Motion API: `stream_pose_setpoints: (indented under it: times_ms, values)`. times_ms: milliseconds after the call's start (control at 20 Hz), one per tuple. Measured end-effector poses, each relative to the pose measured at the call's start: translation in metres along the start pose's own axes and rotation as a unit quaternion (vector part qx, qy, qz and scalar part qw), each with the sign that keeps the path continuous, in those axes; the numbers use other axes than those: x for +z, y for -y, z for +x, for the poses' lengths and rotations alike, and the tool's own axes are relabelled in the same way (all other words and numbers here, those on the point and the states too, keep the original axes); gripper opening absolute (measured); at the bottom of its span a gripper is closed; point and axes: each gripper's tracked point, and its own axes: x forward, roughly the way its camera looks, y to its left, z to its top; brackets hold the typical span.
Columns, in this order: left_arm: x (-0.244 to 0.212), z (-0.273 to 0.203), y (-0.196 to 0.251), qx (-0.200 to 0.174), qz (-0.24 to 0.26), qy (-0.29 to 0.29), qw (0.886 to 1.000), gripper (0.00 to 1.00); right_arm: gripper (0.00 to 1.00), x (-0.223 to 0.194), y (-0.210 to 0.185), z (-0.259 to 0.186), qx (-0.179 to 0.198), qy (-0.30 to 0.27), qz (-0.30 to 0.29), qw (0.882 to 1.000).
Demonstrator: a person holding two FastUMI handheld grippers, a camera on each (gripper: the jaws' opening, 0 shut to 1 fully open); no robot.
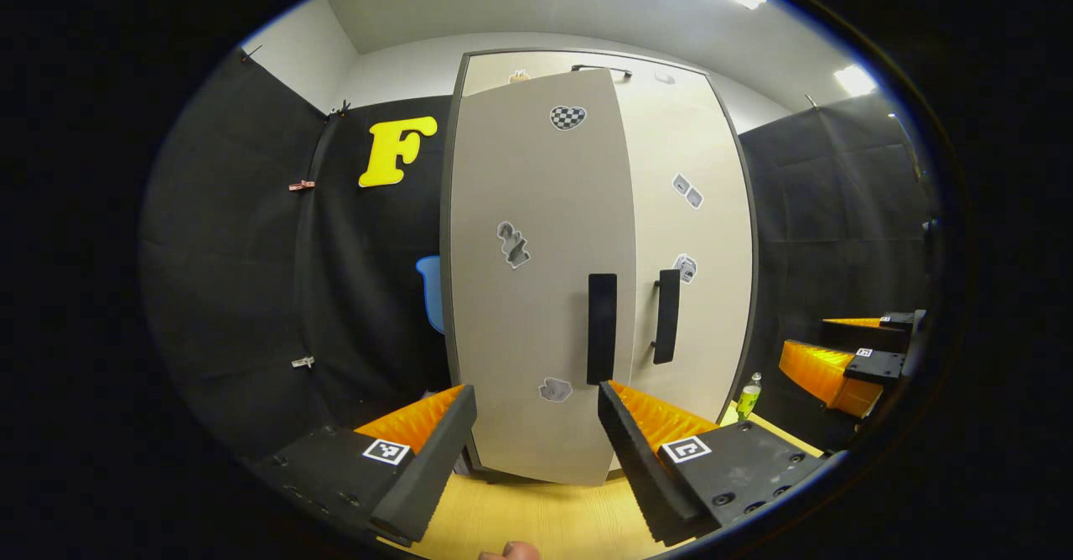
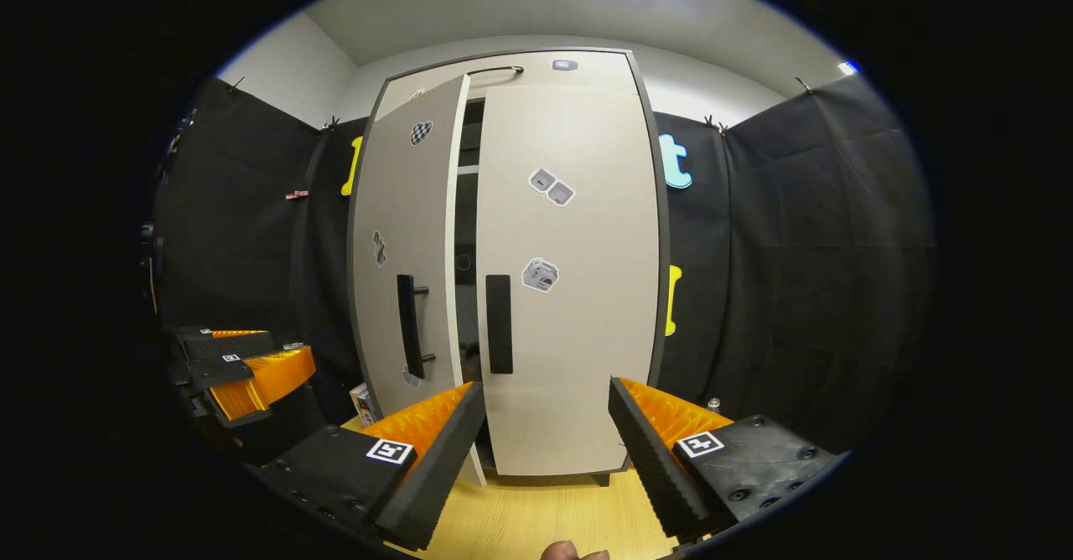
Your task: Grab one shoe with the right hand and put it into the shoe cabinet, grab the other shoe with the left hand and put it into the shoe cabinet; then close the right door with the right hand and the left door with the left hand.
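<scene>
Tall beige flat-panel shoe cabinet (image 2: 511, 65) standing on a pale wood-grain floor (image 2: 553, 518), both grippers facing it from close by. Right door (image 2: 578, 292), beige with small stickers and a black bar handle (image 2: 499, 324), lying flush with the frame, apparently shut. Left door (image 1: 536, 275), same beige panel with its own black handle (image 1: 601, 328), swung out a little, a dark slit showing between the two doors in the right gripper view; likely the last step left undone. Shoes not made out through that slit, presumably inside on the shelves.

Left gripper (image 1: 536, 443) aimed square at the ajar door's face, jaws spread wide and holding nothing, placed as if to push the panel home. Right gripper (image 2: 545, 451) held back in front of the shut door, jaws likewise spread and empty, probably out of the way now.

Around the cabinet: black cloth booth walls, white ceiling with strip lights, a small green-labelled bottle (image 1: 749, 396) on the floor beside the cabinet's right foot, a small box (image 2: 362, 402) near its left foot
</scene>
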Motion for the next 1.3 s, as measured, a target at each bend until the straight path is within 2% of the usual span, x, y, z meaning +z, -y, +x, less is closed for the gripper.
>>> stream_pose_setpoints:
  times_ms: [1300]
  values:
    - [-0.0029, 0.0041, -0.0016, 0.004, 0.0, -0.001, 1.0, 0.94, 0.98, 0.0028, -0.0065, 0.0059, 0.01, -0.004, 0.0, 1.0]
